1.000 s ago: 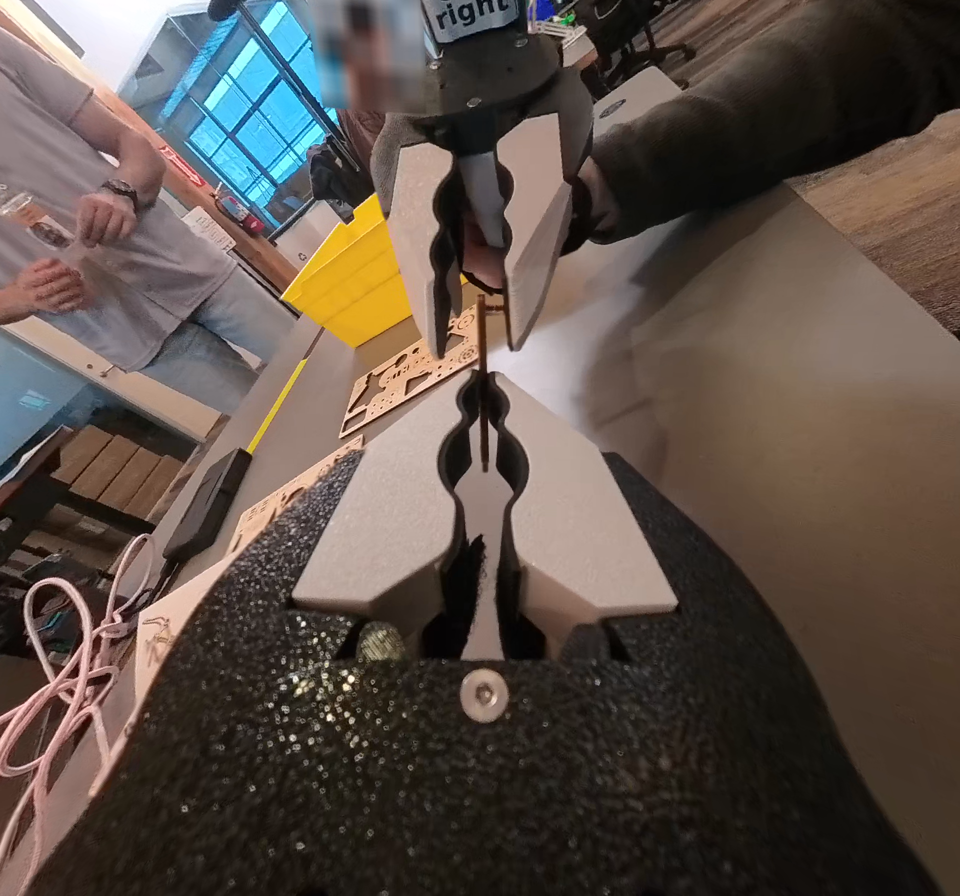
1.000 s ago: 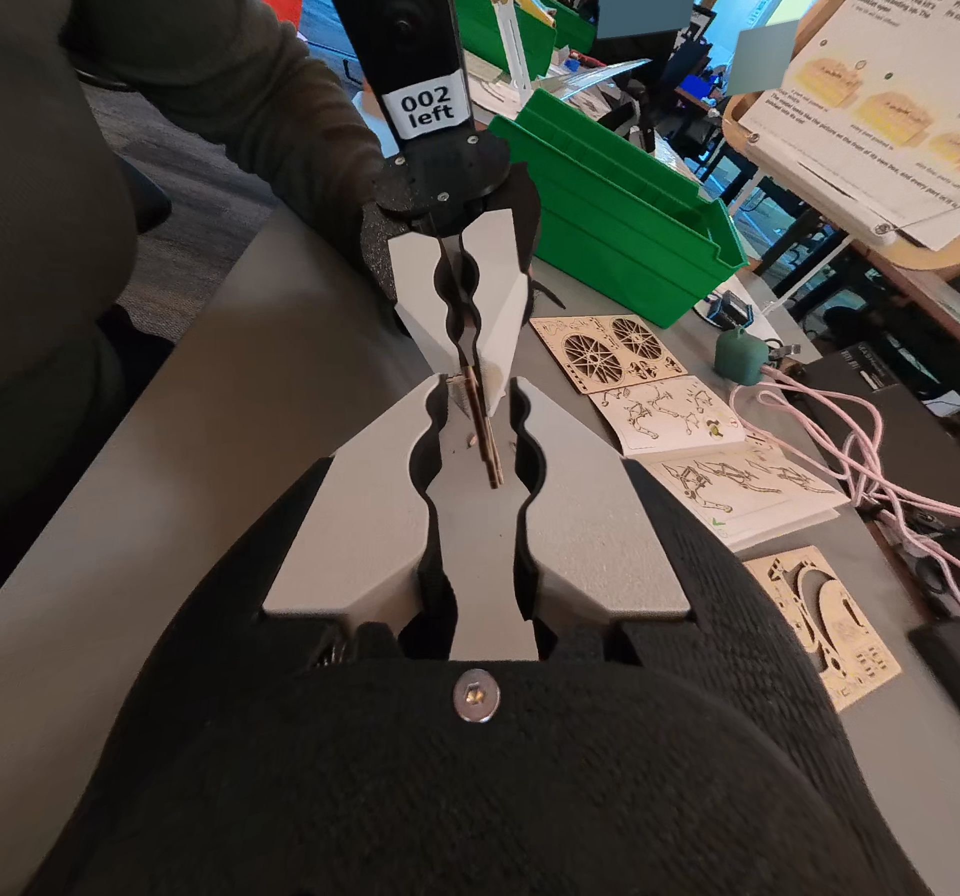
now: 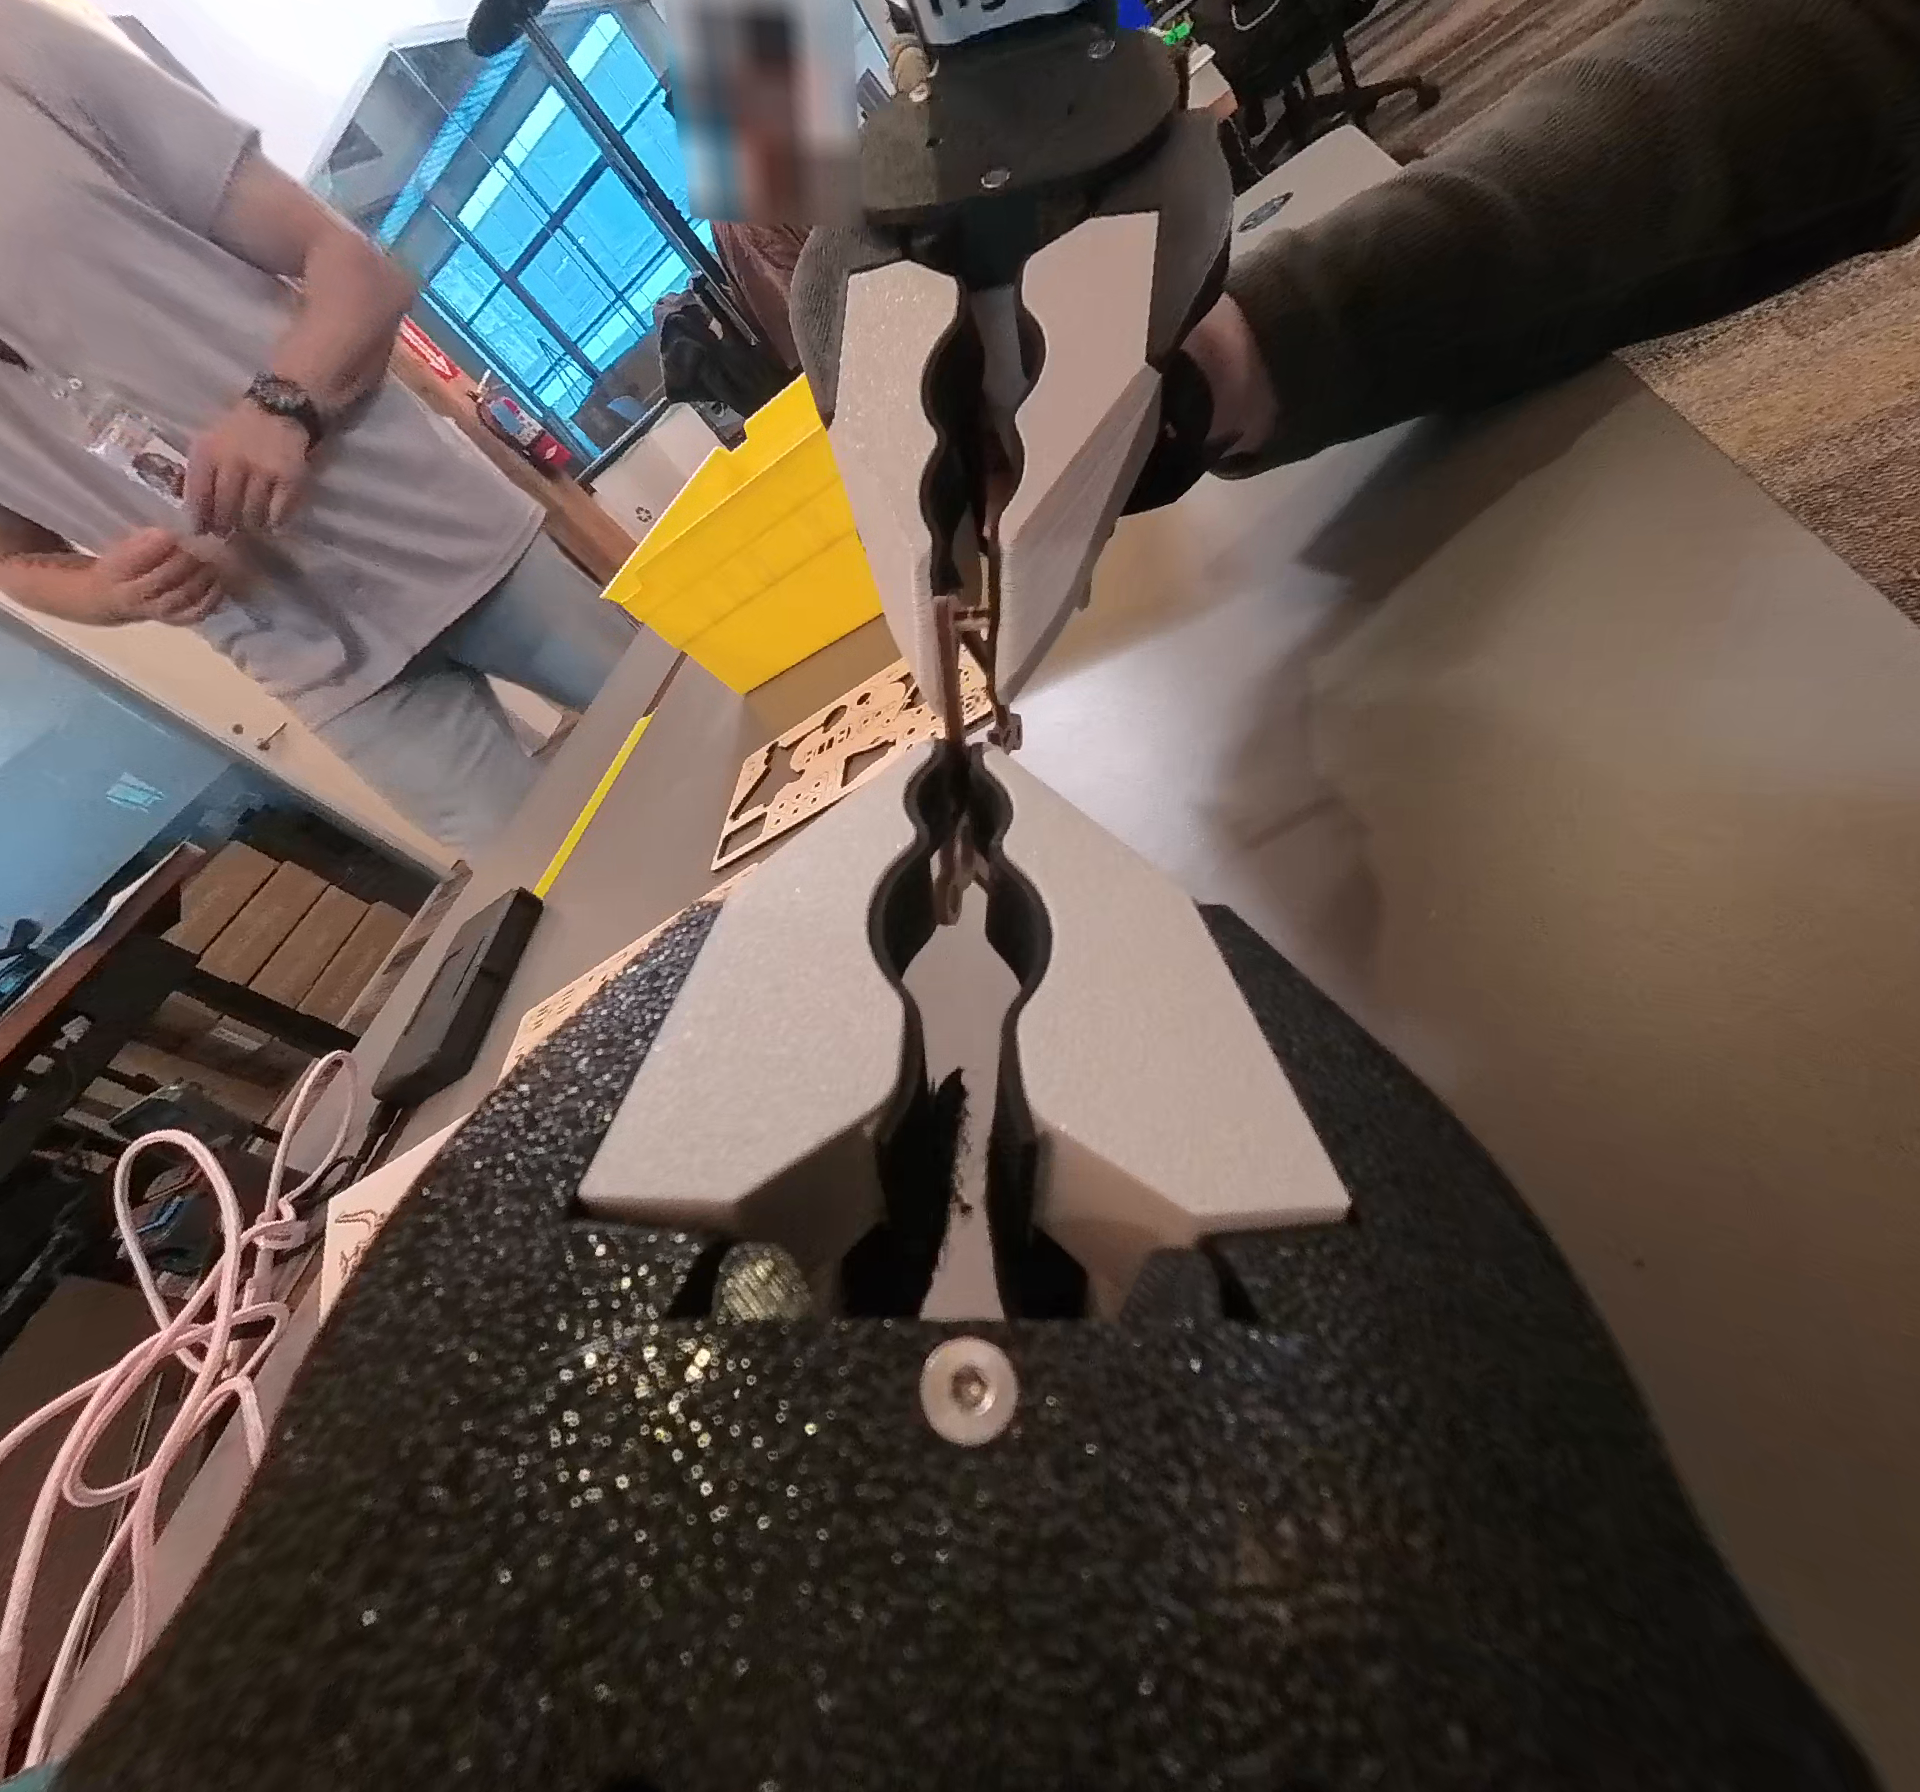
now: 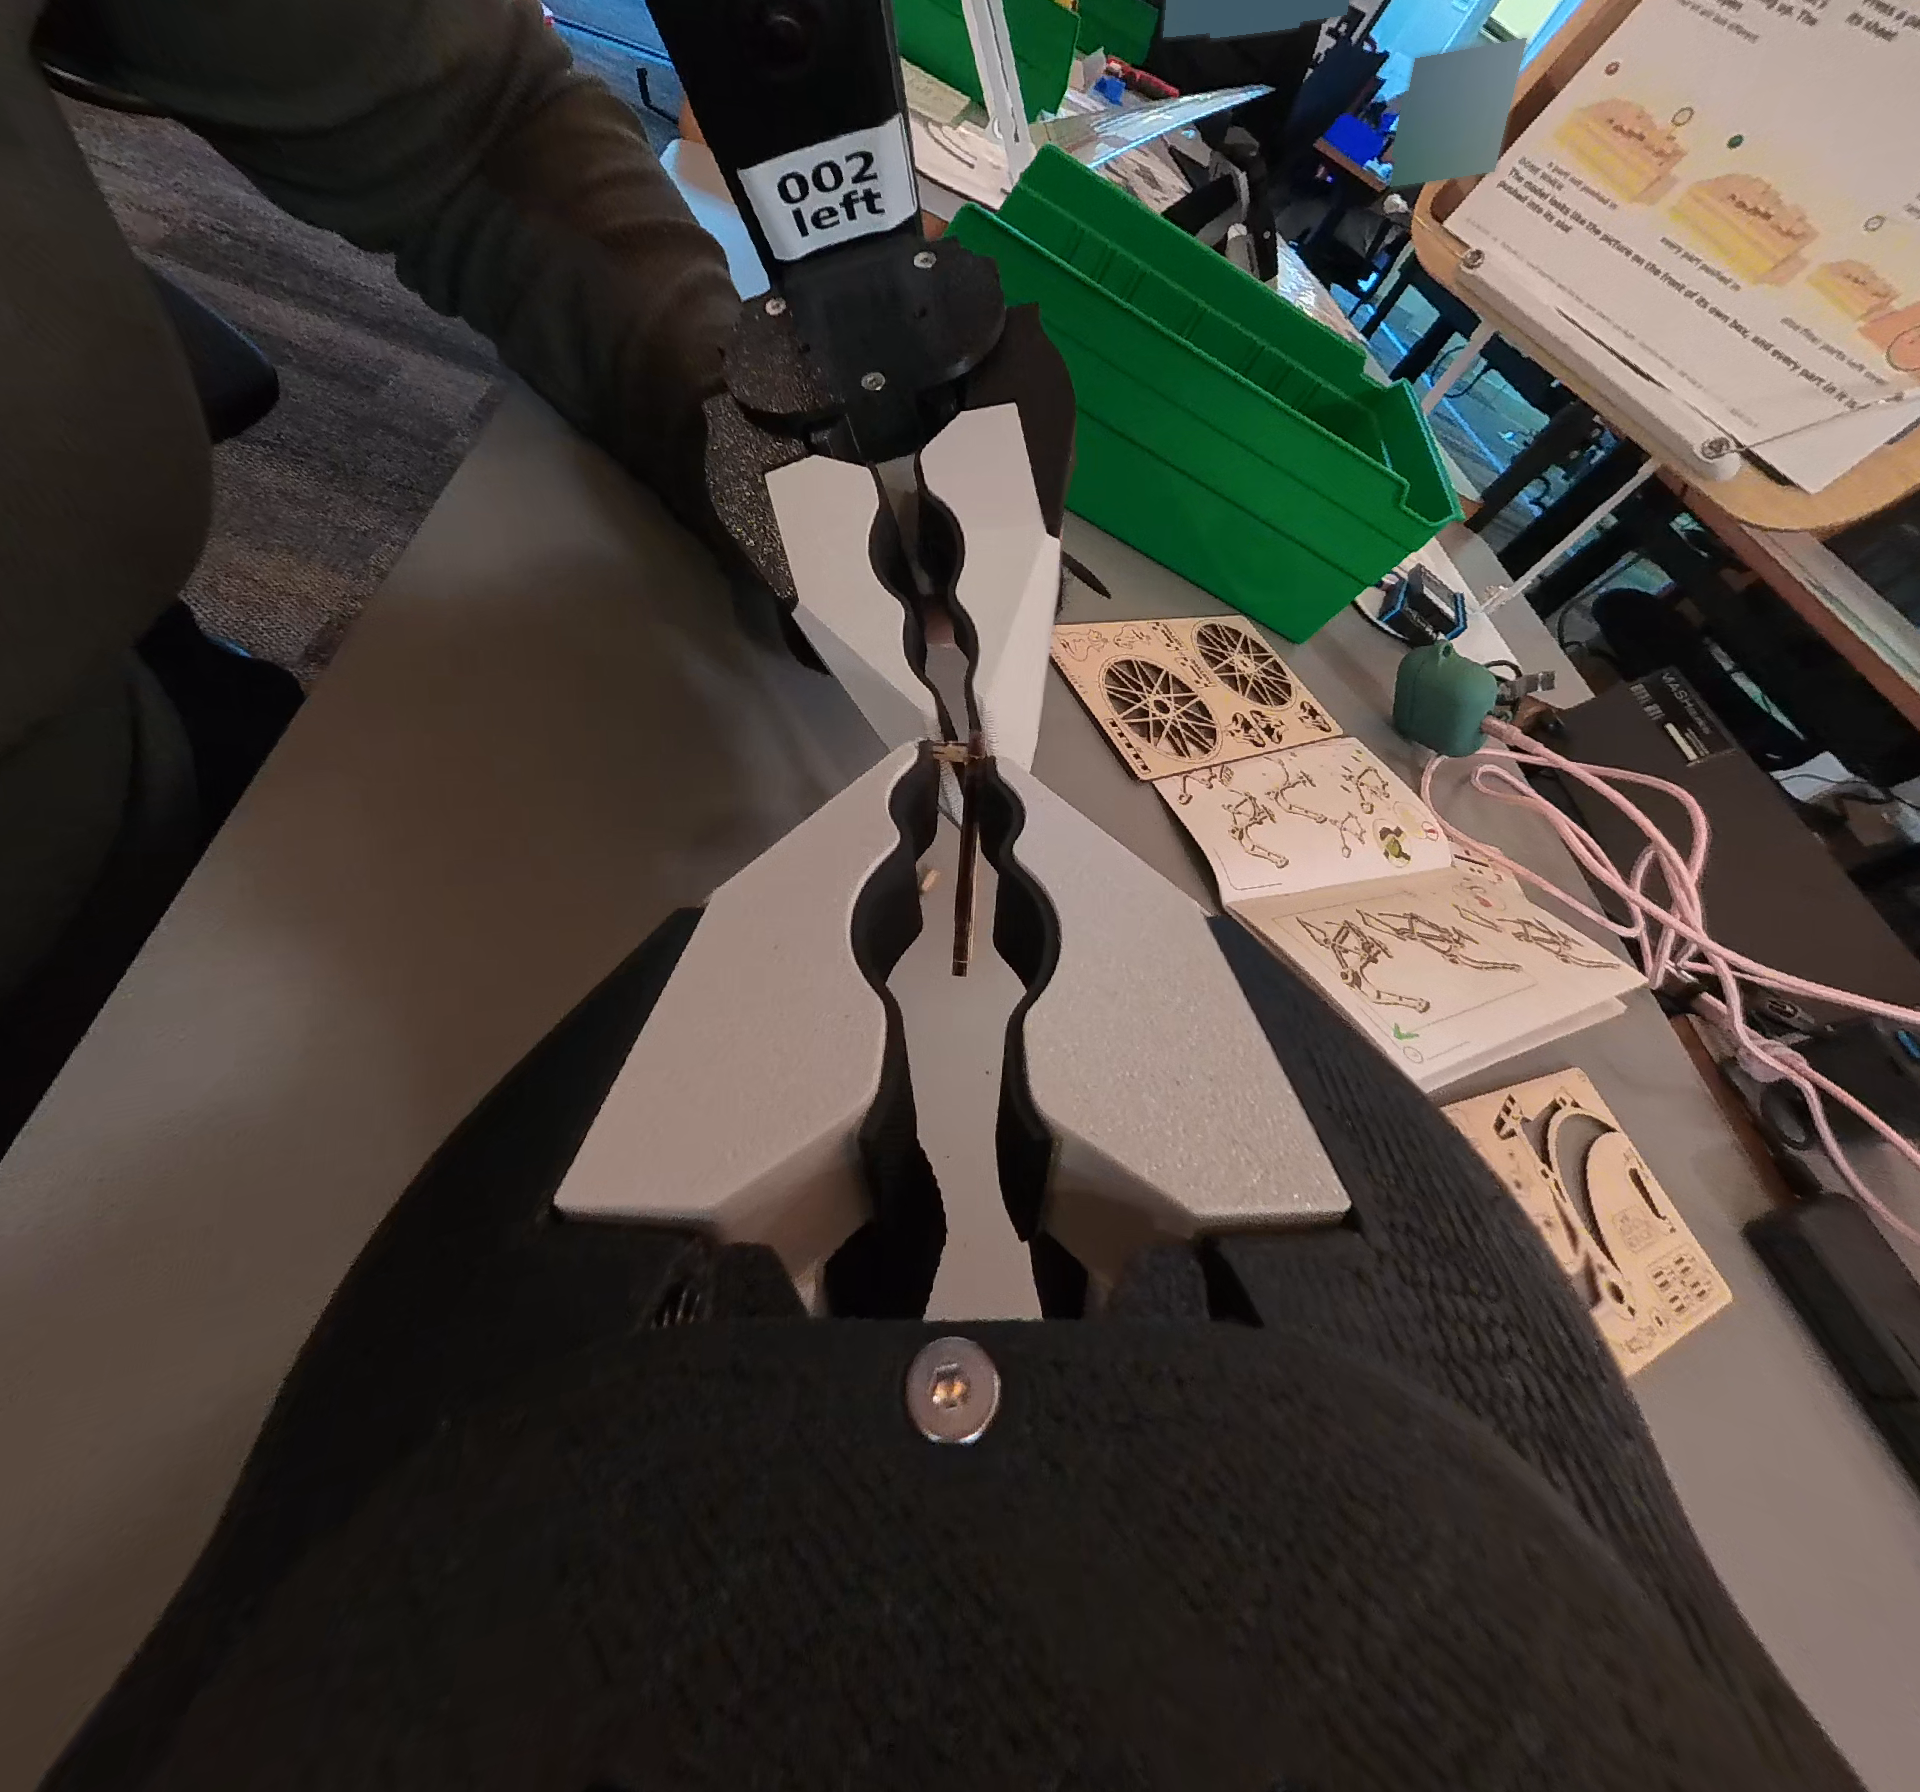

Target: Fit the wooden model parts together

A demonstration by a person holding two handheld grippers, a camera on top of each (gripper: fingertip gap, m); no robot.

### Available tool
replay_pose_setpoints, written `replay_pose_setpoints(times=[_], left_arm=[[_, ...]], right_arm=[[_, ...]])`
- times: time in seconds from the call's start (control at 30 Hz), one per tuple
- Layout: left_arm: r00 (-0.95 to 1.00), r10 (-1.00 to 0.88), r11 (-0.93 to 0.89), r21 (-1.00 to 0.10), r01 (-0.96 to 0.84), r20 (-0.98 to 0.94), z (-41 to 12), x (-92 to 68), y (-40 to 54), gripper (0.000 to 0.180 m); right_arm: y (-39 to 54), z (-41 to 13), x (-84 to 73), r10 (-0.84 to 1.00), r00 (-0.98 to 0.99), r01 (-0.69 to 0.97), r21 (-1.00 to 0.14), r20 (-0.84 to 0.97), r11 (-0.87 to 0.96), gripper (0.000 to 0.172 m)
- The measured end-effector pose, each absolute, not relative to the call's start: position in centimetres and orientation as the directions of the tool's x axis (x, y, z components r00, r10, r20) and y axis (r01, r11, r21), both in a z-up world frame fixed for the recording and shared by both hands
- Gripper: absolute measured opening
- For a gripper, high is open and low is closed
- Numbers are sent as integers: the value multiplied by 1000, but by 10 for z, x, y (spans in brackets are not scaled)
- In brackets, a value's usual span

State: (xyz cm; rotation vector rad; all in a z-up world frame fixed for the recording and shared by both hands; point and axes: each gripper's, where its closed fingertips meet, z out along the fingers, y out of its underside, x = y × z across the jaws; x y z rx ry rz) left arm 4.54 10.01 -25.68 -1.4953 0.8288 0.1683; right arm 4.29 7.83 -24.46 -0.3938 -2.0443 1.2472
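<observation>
1. While the two grippers meet tip to tip above the table (image 4: 436,807), the left gripper (image 3: 961,755) is closed on a thin dark-edged wooden strip (image 3: 951,693).
2. The right gripper (image 4: 961,755) is clamped on a second wooden strip (image 4: 966,869), seen edge-on between its pads.
3. A small pale cross-piece (image 4: 948,752) is seen at the tips, where the parts meet.
4. Both strips are best kept aligned and pressed straight, since such slender, laser-cut wood likely snaps if twisted.

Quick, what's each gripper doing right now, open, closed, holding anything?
Left gripper: closed on a thin wooden part.
Right gripper: closed on a thin dark wooden piece.
</observation>
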Motion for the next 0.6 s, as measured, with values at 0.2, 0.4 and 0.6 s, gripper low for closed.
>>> replay_pose_setpoints(times=[0.2, 0.4, 0.6], left_arm=[[750, -339, 74, -811, -581, -568, -260, 37, 106, 0], [744, -274, -4, -773, -634, -609, -267, 24, 112, 0], [712, -258, -22, -733, -680, -653, -271, 22, 113, 0]], right_arm=[[82, -247, 38, 599, -688, -95, -869, 410, 486, 13], [91, -252, 32, 535, -559, -165, -718, 633, 677, 19], [93, -251, 34, 476, -494, -195, -626, 727, 755, 11]])
